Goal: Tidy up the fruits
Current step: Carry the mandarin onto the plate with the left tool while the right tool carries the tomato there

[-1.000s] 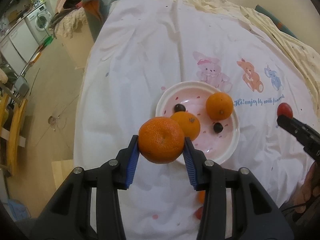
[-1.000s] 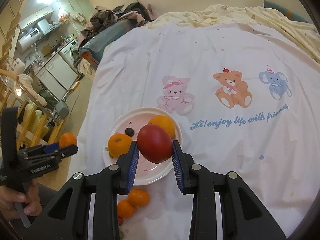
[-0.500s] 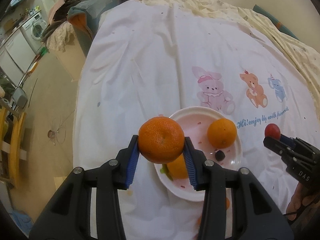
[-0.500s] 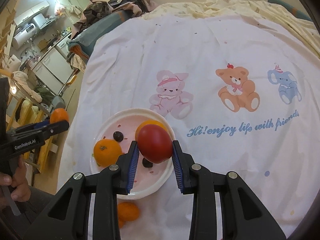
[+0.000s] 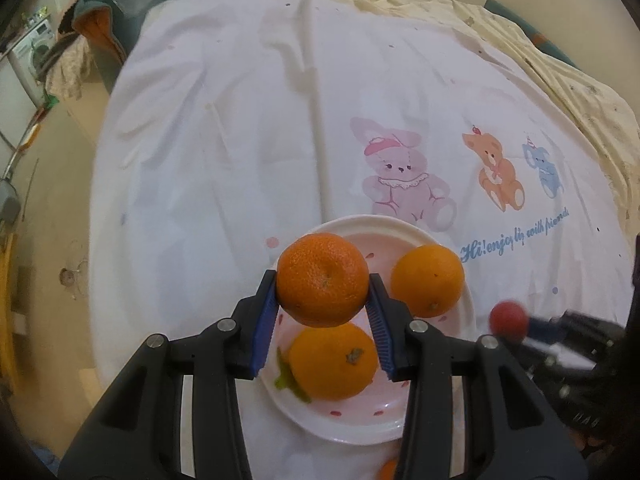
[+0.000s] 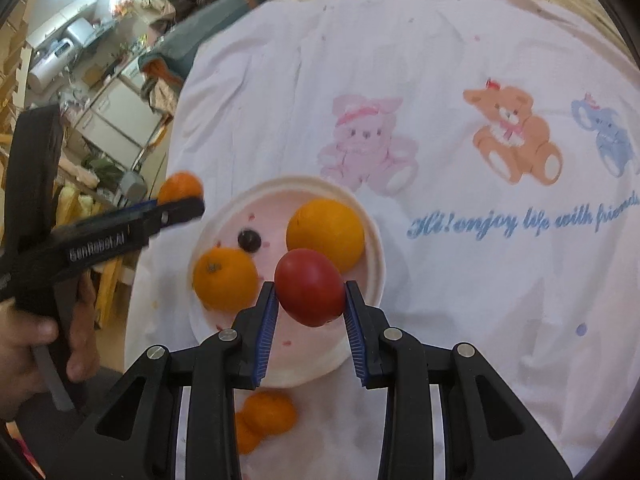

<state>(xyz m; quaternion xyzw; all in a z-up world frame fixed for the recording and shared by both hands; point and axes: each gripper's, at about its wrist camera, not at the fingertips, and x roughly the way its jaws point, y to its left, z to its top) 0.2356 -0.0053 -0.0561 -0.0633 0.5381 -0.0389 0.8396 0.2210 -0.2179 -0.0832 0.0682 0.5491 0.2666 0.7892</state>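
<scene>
My left gripper [image 5: 323, 312] is shut on a mandarin [image 5: 322, 279] and holds it above the near left part of the pink plate [image 5: 404, 229]. Two oranges [image 5: 427, 281] [image 5: 333, 361] lie on the plate. My right gripper [image 6: 310, 312] is shut on a red tomato [image 6: 310, 287] and holds it above the plate's [image 6: 374, 276] near side. In the right wrist view the plate holds two oranges [image 6: 325, 232] [image 6: 225, 279] and a dark berry [image 6: 249, 239]. The left gripper with its mandarin [image 6: 181, 188] shows at the left there.
The plate sits on a white cloth [image 5: 240, 120] printed with a bunny, bear and elephant. Two small mandarins [image 6: 269, 414] lie on the cloth just in front of the plate. The cloth's left edge drops to the floor [image 5: 48, 184]. A kitchen [image 6: 80, 60] lies beyond.
Both grippers have moved in over the plate with their fruit still held. The plate now lies closer and lower in both views.
</scene>
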